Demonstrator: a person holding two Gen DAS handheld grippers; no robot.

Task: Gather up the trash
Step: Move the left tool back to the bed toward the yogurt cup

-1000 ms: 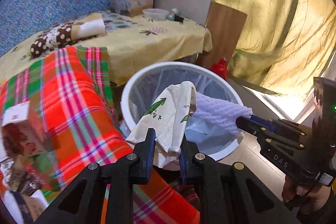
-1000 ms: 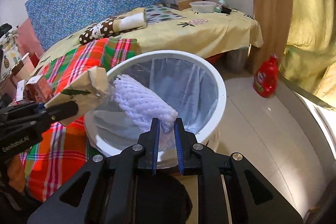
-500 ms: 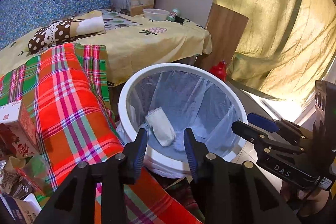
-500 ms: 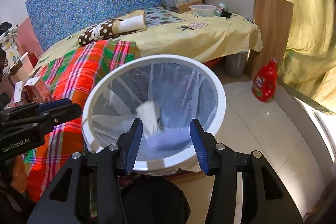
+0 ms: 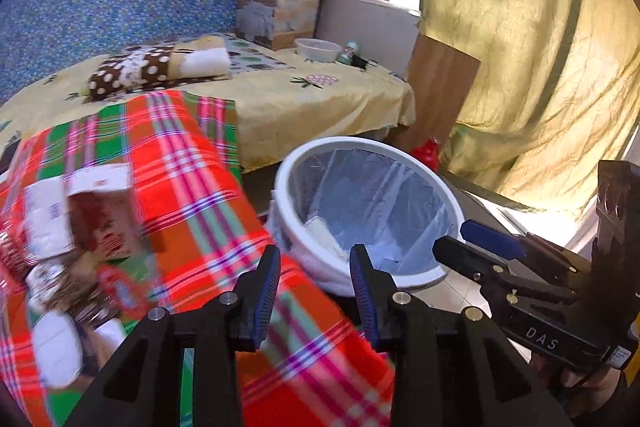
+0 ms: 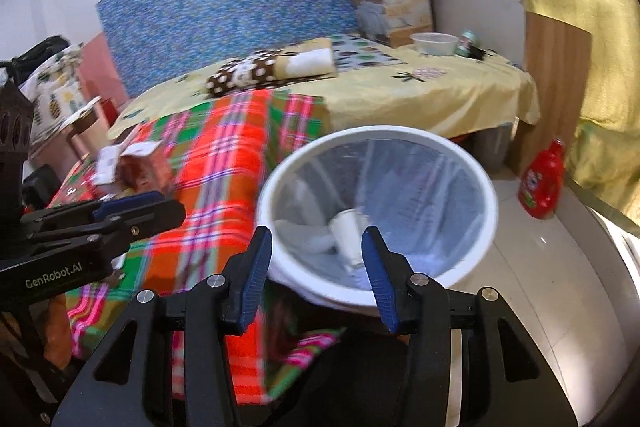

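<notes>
Both claws hang empty near the white trash bin (image 6: 486, 187), and the view is smeared with motion blur. The left claw (image 5: 314, 279) has its blue-padded jaws apart with nothing between them; through the gap shows the near rim of the bin and the edge of the plaid cloth (image 5: 192, 195). The right claw (image 6: 318, 267) stands wider, jaws spread and empty, aimed down into the bin's mouth.

The bin is lined with a clear plastic bag (image 6: 420, 195). At its bottom lies the trash: a pale paper wrapper (image 6: 346, 231) standing on end, and a soft whitish heap (image 6: 304, 235) just beside it to the left. From the left wrist view the same pale wrapper (image 5: 324, 233) shows against the near inner wall.

More litter waits on the red-and-green plaid cloth to the left of the bin: a reddish carton (image 5: 106, 211) with a white label, and a blurred jumble of packets (image 5: 68, 291) below it, too smeared to name singly.

Behind, a bed (image 6: 400, 95) under a yellow sheet carries a brown polka-dot pillow (image 6: 248, 73), a cardboard box (image 6: 390, 1) and a white bowl (image 6: 434, 43). A red detergent bottle (image 6: 542, 181) stands on the tiled floor right of the bin, by a wooden board (image 6: 556, 67) and a yellow curtain (image 5: 540, 47).
</notes>
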